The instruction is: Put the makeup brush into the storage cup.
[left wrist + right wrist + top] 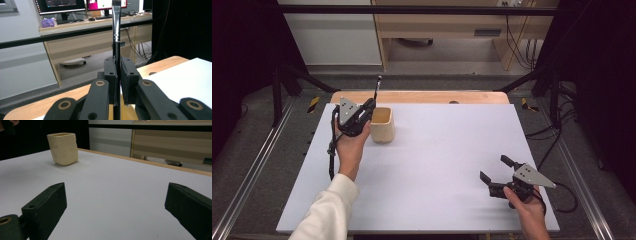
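Observation:
My left gripper (370,105) is held up at the table's far left, just left of a cream square cup (382,125) that stands upright. Its jaws are shut on a thin black stick (376,89), which points up and away from them. In the left gripper view the stick (116,25) rises straight between the two pads of that gripper (118,72), and its top runs out of the picture. My right gripper (495,168) rests low near the front right of the white tabletop (437,155), open with nothing between its jaws. The right gripper view shows that gripper (117,215) facing the cup (63,148) across bare table.
A wooden strip (422,96) edges the table's far side. A black frame bar (412,10) crosses above and behind it, with slanted struts at both sides. A desk with monitors (60,3) stands farther back. Cables trail on the floor at the right (562,135).

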The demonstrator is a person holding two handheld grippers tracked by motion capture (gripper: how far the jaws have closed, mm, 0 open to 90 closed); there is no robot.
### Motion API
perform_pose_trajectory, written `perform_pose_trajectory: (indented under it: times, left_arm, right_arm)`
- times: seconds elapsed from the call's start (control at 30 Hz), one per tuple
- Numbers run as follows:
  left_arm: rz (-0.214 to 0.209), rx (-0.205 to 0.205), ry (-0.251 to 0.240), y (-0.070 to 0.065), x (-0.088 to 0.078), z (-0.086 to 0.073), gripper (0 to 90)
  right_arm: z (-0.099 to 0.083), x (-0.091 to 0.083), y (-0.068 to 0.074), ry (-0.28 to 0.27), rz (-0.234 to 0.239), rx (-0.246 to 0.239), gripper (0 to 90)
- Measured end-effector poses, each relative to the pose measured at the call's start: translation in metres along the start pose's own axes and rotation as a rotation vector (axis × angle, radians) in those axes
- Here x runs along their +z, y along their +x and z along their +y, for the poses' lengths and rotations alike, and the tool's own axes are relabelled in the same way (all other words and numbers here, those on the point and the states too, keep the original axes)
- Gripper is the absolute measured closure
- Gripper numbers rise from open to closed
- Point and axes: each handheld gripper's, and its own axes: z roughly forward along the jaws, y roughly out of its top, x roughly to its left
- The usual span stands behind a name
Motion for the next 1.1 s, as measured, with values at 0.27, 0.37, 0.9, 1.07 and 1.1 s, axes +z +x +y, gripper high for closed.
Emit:
perform_pose_trajectory:
  times: [0.27, 0.37, 0.9, 1.07, 1.1]
  left_arm:
    - [-0.012, 0.009, -0.007, 0.001, 0.007, -0.002, 84.0]
    - [-0.009, -0.001, -0.013, 0.004, 0.010, -0.004, 84.0]
    - [-0.008, -0.014, -0.017, 0.011, 0.018, -0.008, 84.1]
    - [-0.011, -0.019, -0.010, 0.011, 0.022, -0.011, 84.0]
    - [-0.011, -0.023, -0.011, 0.010, 0.023, -0.012, 84.0]
  right_arm:
    - [0.000, 0.001, 0.000, 0.004, 0.003, -0.005, 4.4]
    - [-0.001, 0.001, 0.000, 0.005, 0.004, -0.006, 4.4]
    - [-0.001, 0.002, 0.001, 0.014, 0.004, -0.009, 4.5]
    - [-0.002, 0.001, 0.000, 0.014, 0.002, -0.002, 4.5]
    - [-0.002, 0.001, 0.000, 0.015, 0.003, -0.001, 4.5]
